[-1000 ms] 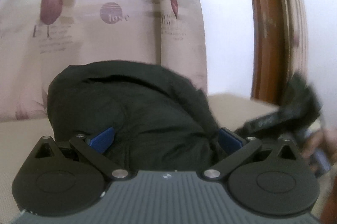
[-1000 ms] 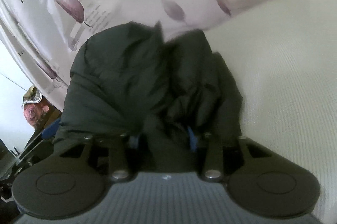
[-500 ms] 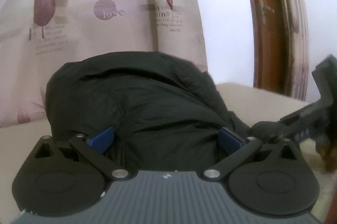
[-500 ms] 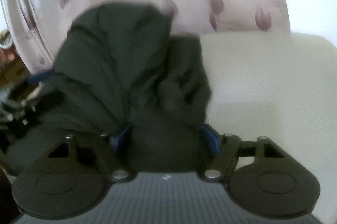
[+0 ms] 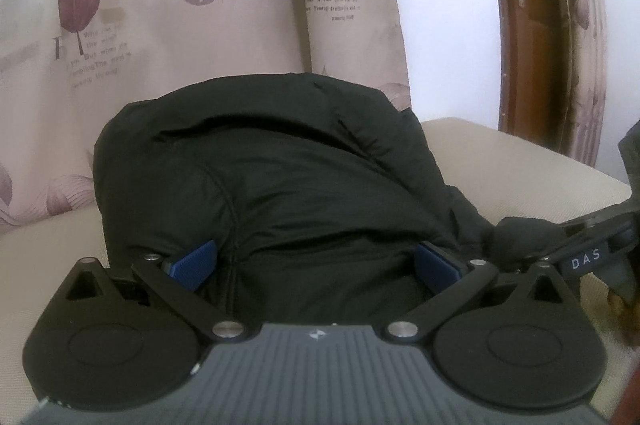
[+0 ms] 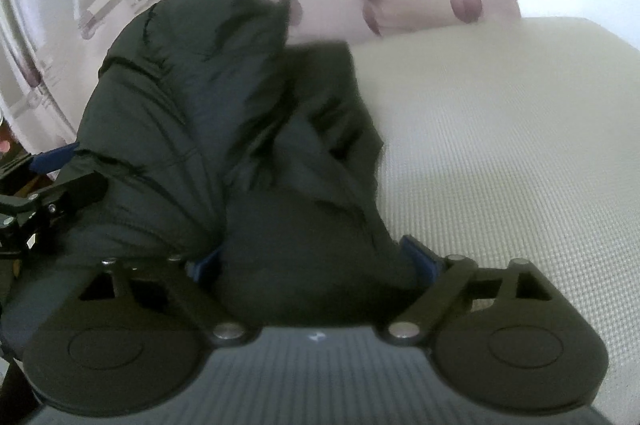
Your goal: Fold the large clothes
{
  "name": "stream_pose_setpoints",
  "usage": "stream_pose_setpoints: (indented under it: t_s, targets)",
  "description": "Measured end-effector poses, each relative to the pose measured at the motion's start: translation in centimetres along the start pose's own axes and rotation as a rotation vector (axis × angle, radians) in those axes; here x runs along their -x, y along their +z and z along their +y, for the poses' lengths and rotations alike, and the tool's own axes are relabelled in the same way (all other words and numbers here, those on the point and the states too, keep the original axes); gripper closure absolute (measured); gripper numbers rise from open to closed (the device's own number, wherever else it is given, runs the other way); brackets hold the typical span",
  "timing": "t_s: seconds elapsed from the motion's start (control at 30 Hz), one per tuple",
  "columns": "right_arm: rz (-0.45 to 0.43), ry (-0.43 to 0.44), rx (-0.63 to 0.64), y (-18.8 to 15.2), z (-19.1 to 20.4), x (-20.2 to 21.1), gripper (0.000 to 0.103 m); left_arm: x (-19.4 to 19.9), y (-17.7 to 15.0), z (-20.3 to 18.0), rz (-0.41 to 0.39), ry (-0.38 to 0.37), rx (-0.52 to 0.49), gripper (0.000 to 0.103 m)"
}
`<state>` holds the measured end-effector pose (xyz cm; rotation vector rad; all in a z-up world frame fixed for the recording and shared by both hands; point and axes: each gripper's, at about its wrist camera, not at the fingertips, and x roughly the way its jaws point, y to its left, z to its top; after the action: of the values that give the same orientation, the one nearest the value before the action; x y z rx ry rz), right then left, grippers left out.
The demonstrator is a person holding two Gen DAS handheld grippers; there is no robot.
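Pale woven upholstery [image 6: 500, 153] filled the right half of the right wrist view, with a curtain printed with purple tulips [image 5: 192, 25] hanging behind it and a brown door frame [image 5: 520, 25] at the upper right of the left wrist view.

On that cushion the black padded jacket [image 5: 272, 177] sat as a bulky mound, already gathered in on itself, filling the centre of both views and backing against the curtain. In the left wrist view its bulk ran across the frame, wider than tall, with a thinner tail trailing off to the lower right. In the right wrist view it rose from bottom centre toward the upper left, leaving bare cushion to the right.

Both claws were hard up against it. The left gripper [image 5: 316, 263] stood wide, its blue pads [image 5: 192, 263] flanking a thick swell of fabric at the lower middle of the frame; whether they pressed on it I couldn't tell. The right gripper [image 6: 316, 261] was opening, a lobe of jacket lying between its pads [image 6: 420, 257], the right-hand pad apparently clear of the cloth.

To my eye the next fold hinged on that long side-to-side axis: the bundle lay dead ahead of both claws, neither noticeably nearer, with the loose tail nearer the right gripper [image 5: 592, 249].
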<state>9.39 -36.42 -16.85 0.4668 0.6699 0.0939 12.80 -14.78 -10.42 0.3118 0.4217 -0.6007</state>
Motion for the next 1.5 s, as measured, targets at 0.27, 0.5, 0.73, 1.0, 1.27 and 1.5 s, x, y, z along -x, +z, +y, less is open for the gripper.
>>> stream_pose_setpoints:
  t_s: [0.27, 0.5, 0.73, 1.0, 1.27, 1.5]
  targets:
    - [0.0, -0.039, -0.071, -1.2, 1.3, 0.8, 0.013, 0.6, -0.1, 0.5, 0.016, -0.001, 0.009, 0.0]
    - [-0.004, -0.039, -0.093, -3.9, 4.7, 2.0, 0.012, 1.7, -0.9, 2.1, 0.031, 0.003, 0.012, 0.0]
    - [-0.089, -0.138, 0.012, -4.8, 8.4, 5.4, 0.011, 3.9, -1.2, 3.5, 0.019, 0.033, 0.033, 0.0]
    - [-0.432, -0.292, 0.155, -5.0, 14.9, 12.9, 0.009, 9.4, 1.3, 2.0, -0.056, 0.22, -0.04, 0.0]
    - [-0.482, -0.226, 0.139, -5.7, 17.1, 15.5, 0.008, 15.9, 1.8, -0.2, -0.273, 0.369, -0.146, 0.0]
    - [-0.483, -0.218, 0.119, -6.3, 17.8, 17.0, 0.008, 16.5, 2.7, 1.9, -0.166, 0.141, 0.031, 0.0]
